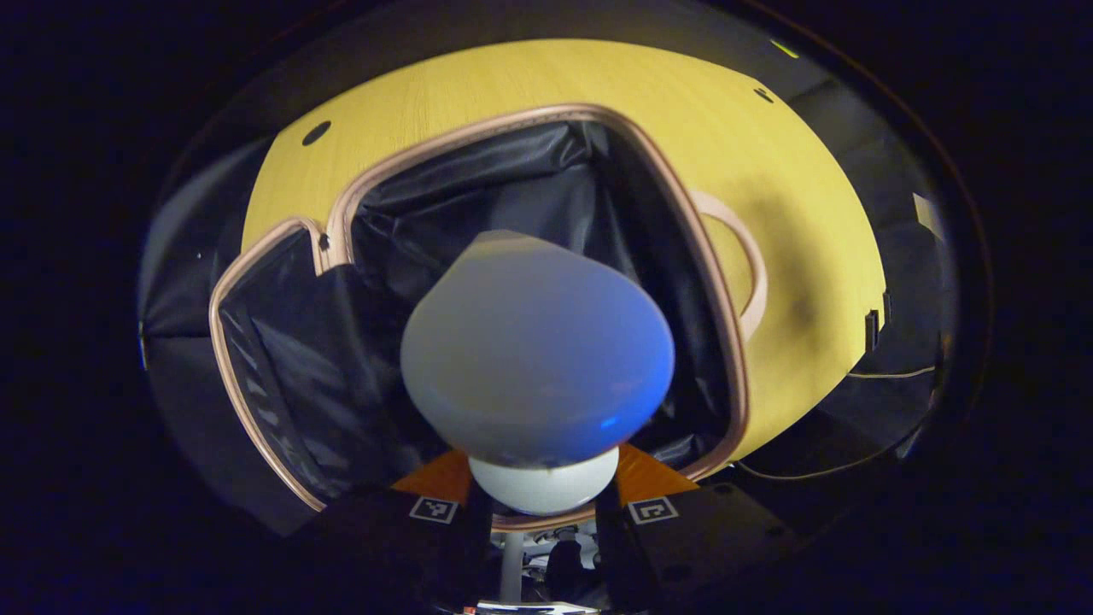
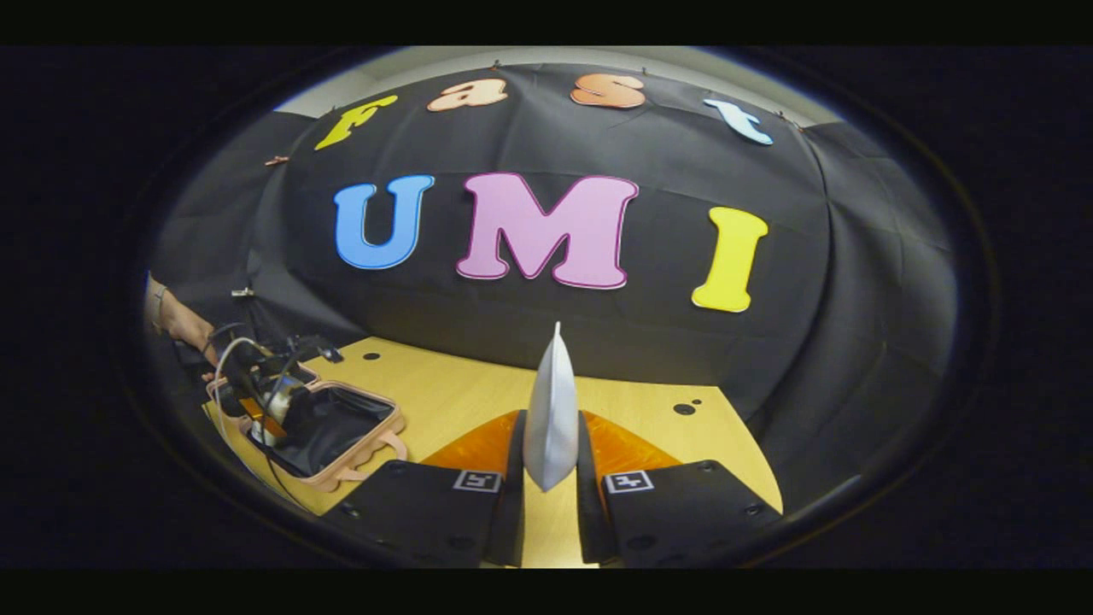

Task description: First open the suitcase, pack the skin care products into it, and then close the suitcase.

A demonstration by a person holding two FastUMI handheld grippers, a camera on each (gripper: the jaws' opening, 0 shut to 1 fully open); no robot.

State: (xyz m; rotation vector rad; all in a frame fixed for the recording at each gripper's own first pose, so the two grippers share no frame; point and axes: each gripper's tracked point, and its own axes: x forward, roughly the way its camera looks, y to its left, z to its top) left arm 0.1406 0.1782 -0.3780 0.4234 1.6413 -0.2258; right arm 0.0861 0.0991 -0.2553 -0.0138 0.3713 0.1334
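Above a yellow wooden table (image 1: 768, 171), the left gripper (image 1: 543, 500) hangs over an open suitcase (image 1: 478, 145) with a pale pink rim and a crinkled black fabric lining. Its two fingers pinch the white cap (image 1: 546, 487) of a frosted, rounded skin care bottle (image 1: 538, 350) with a blue tint along one side, the bottle hanging directly above the main compartment. The suitcase lid lies folded flat to the left, and a pale pink handle (image 1: 751, 256) curves out on the table at its right edge.

In the right gripper view, the right gripper (image 2: 551, 487) squeezes a flat, silvery white squeeze tube (image 2: 551, 418) between its fingers, the tube standing upright with its crimped seam pointing up, over the near part of the table and well apart from the suitcase (image 2: 359, 444). Far to the left in that view, a person's hand (image 2: 184, 329) holds the left gripper (image 2: 269, 397) above the open case, cables trailing from the device. The booth's black cloth wall (image 2: 854, 342) rises behind the table.
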